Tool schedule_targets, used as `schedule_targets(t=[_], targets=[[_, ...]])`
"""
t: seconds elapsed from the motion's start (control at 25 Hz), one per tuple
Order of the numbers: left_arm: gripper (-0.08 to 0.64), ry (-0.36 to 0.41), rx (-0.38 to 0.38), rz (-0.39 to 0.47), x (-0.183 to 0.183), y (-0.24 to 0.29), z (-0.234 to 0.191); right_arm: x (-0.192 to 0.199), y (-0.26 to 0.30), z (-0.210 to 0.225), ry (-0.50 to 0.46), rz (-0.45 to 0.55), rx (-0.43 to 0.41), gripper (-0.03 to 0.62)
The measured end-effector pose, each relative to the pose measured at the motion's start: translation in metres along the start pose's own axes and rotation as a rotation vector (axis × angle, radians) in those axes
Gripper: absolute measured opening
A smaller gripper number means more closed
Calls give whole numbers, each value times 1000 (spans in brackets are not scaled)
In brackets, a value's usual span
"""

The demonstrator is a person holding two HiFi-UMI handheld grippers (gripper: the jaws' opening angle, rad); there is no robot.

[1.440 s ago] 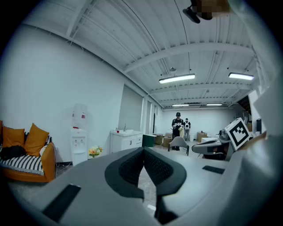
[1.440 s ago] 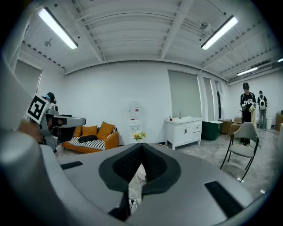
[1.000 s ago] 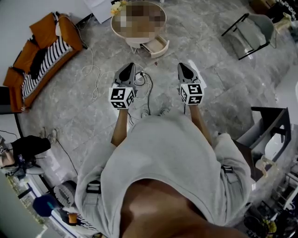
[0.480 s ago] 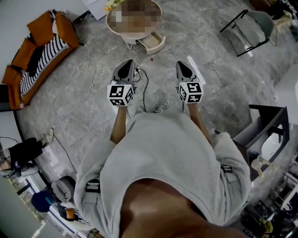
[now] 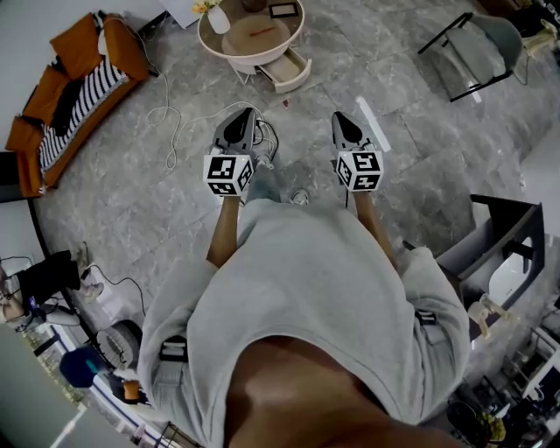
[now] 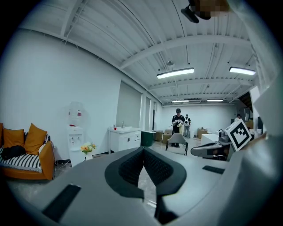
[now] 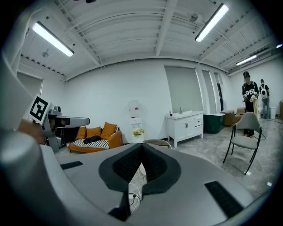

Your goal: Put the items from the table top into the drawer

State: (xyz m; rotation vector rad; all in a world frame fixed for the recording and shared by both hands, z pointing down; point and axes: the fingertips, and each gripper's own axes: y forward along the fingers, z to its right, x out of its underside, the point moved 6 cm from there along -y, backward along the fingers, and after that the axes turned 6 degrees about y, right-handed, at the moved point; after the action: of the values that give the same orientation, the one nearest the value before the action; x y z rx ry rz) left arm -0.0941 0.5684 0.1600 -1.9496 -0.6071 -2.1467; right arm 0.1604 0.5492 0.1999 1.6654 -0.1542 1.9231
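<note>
A low round table (image 5: 229, 52) stands far ahead on the grey floor, its small drawer (image 5: 289, 70) pulled open at the front. On top lie a round brown mat (image 5: 254, 35), a white object (image 5: 219, 19) and a dark frame (image 5: 282, 10). My left gripper (image 5: 243, 114) and right gripper (image 5: 339, 117) are held side by side, well short of the table, both shut and empty. The right gripper view shows the table rim (image 7: 157, 142) just past the closed tips (image 7: 141, 145). The left gripper's tips (image 6: 143, 149) also meet.
An orange sofa (image 5: 70, 96) with a striped cushion is at the left. White and dark cables (image 5: 188, 122) trail over the floor by the left gripper. A grey chair (image 5: 477, 52) stands at the back right, a dark cabinet (image 5: 507, 245) at the right. Two people (image 6: 181, 123) stand far off.
I have walked a little forward over the floor with both grippers held out in front. Neither gripper's jaws have changed.
</note>
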Motion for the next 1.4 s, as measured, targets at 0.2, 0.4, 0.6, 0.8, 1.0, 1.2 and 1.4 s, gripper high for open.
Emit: schedule_targets(t=[0.2,0.4,0.6,0.8,1.0,1.2,1.4], targets=[[15,-8,1,-3,5,14,-8,0,14,5,0,-3,-1,23],[15,-14,14,11,3,46,-18,-8,34,17,-13,0,7,23],[15,-22,41,24,3,92,-36,-18,68,37,-24,-5,29,23],[15,-44,60,22,8,151,-69,-32,123,57,-39,-26,44,23],[15,-64,67,18,1,214,-114,-64,191,72,-74,-38,42,23],[15,-80,84,13,-9,279,-162,-97,258,93,-89,-57,59,23],[15,-82,88,16,-21,344,-210,-124,324,113,-92,-65,68,23]])
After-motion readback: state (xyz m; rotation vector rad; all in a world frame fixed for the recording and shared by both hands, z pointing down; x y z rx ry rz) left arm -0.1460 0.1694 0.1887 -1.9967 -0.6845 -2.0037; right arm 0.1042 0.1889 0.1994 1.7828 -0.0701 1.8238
